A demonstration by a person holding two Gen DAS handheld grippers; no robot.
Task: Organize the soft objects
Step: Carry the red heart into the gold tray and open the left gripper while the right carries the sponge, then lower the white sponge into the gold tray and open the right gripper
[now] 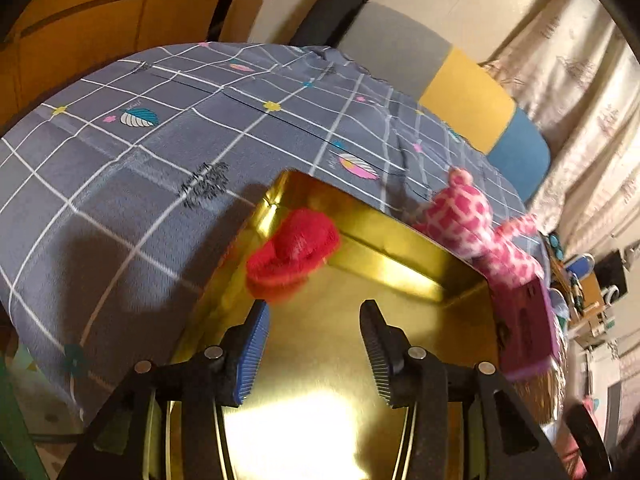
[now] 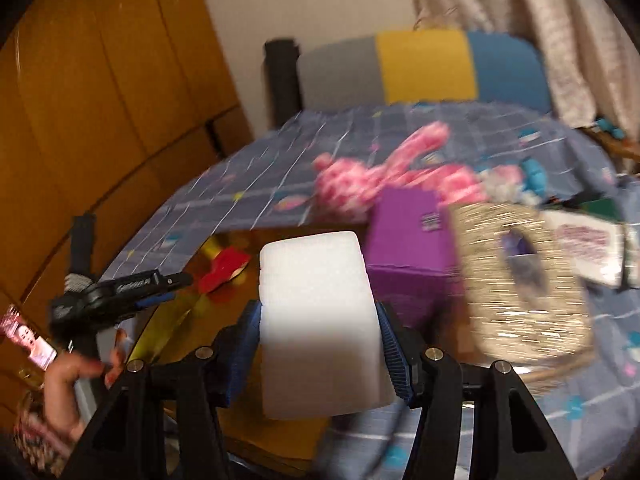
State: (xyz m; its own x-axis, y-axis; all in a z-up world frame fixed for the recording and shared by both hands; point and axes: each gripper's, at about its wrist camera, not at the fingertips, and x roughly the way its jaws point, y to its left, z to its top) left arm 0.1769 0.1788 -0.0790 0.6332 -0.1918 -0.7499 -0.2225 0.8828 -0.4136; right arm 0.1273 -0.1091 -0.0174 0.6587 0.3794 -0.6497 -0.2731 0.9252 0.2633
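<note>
Left wrist view: left hand-held gripper point(image 1: 314, 354) was released, jaws spread wide over the gold tin point(image 1: 400, 264), nothing between the pads. A red knitted piece point(image 1: 292, 254) sat in mid-frame at the tin's far-left corner, blurred; couldn't tell if it was resting on the wall or dropping in. It looked light, limp and compressible, so I'd pinch it across the bunched middle, not an edge that would just stretch. Pink-and-white plush toy point(image 1: 468, 216) lay on the grey checked bedsheet point(image 1: 120, 168) just beyond the tin's far-right wall, with a purple box point(image 1: 528, 324) beside the right wall. The plush looked soft and light; the torso is the best grip, since limbs would flop. Right wrist view: right hand-held gripper point(image 2: 320, 344) was clenched on a white foam block point(image 2: 320, 320), pads on its two long sides, the block upright over the tin's point(image 2: 176, 312) near edge. The foam looked very light and springy, with grippy faces and no visible crushing; a mid-height squeeze seems right, because harder pressure would likely dent it. The left gripper point(image 2: 160, 280) showed at left above the tin, red piece point(image 2: 224, 268) just past its tips. A glittery bag point(image 2: 524, 280) sat right of the purple box point(image 2: 408, 256), with the plush point(image 2: 360, 184) behind on the bed.
</note>
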